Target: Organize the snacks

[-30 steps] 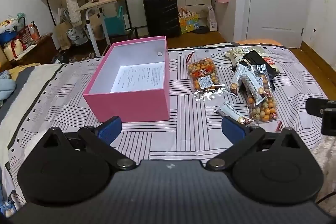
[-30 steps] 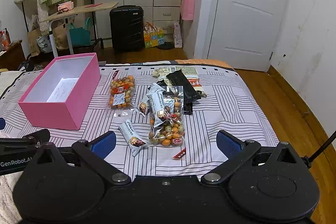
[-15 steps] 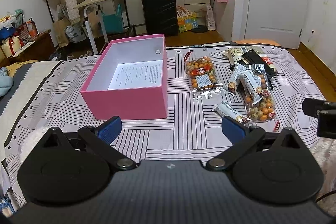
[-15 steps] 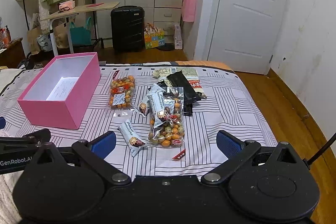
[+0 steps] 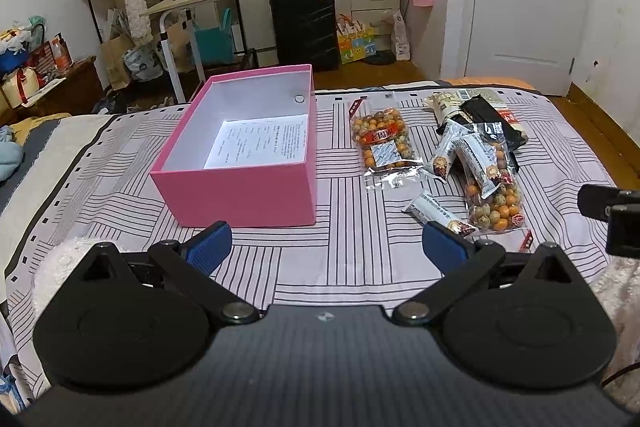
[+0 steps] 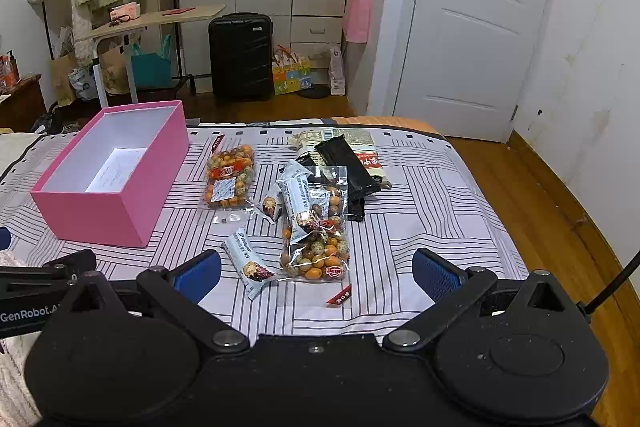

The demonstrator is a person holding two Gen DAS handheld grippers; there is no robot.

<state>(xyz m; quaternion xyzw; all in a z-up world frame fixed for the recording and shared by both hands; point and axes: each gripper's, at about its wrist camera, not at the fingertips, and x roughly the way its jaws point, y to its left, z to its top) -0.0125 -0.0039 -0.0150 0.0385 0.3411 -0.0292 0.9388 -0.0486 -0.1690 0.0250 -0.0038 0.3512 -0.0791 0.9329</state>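
your left gripper hangs over the near edge of the striped bedspread, jaws spread wide and holding nothing. just ahead of its left finger sits the pink box, lid off, with only a printed sheet lying flat on its floor. your right gripper is wide apart too and empty, low over the bed, with a white snack bar lying on the spread between its blue pads. right beside that bar is a clear bag of coated nuts with another white bar resting on top. a second nut bag lies apart, nearer the box. farther back, black packets overlap a beige pack. all the snacks are still on the bedspread, to the right of the box.
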